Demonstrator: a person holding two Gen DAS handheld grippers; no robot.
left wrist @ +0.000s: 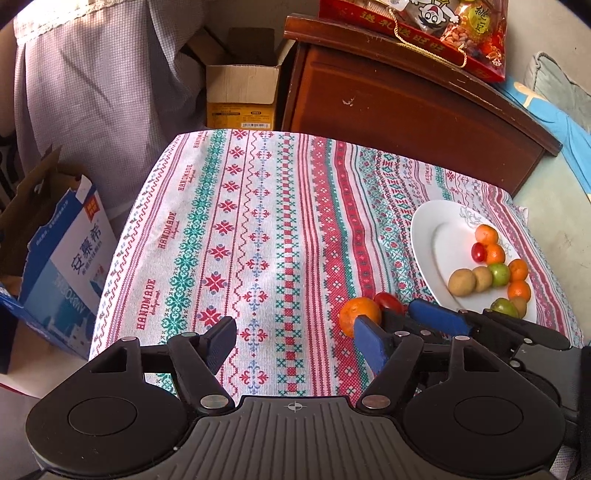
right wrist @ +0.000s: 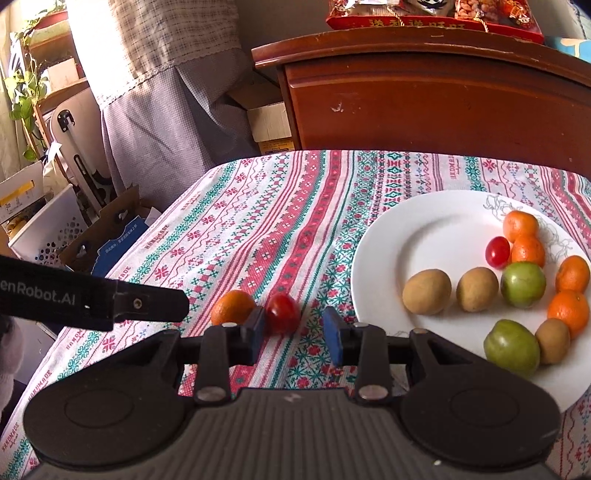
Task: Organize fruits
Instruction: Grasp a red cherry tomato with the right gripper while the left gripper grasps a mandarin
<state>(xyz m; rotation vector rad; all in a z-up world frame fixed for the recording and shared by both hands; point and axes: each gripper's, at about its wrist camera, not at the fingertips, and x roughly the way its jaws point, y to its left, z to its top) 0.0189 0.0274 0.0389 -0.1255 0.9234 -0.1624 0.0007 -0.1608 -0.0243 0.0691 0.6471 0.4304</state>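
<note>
A white plate (right wrist: 417, 232) on the patterned tablecloth holds several fruits: oranges, green tomatoes, brown kiwis and one red cherry tomato (right wrist: 497, 252). The plate also shows in the left wrist view (left wrist: 439, 229). On the cloth left of the plate lie a loose orange (right wrist: 232, 306) and a red cherry tomato (right wrist: 283, 313). My right gripper (right wrist: 295, 328) is open, its jaws either side of this tomato, the left pad touching it. In the left wrist view the orange (left wrist: 358, 312) and tomato (left wrist: 388, 301) lie beside the right gripper (left wrist: 400, 321). My left gripper (left wrist: 295, 341) is open and empty over the cloth.
A dark wooden cabinet (right wrist: 443, 96) stands behind the table, with red snack packaging (left wrist: 424, 26) on top. Cardboard boxes (left wrist: 240, 92) and a blue-white carton (left wrist: 62, 258) sit on the floor to the left. A curtain (left wrist: 92, 92) hangs at the back left.
</note>
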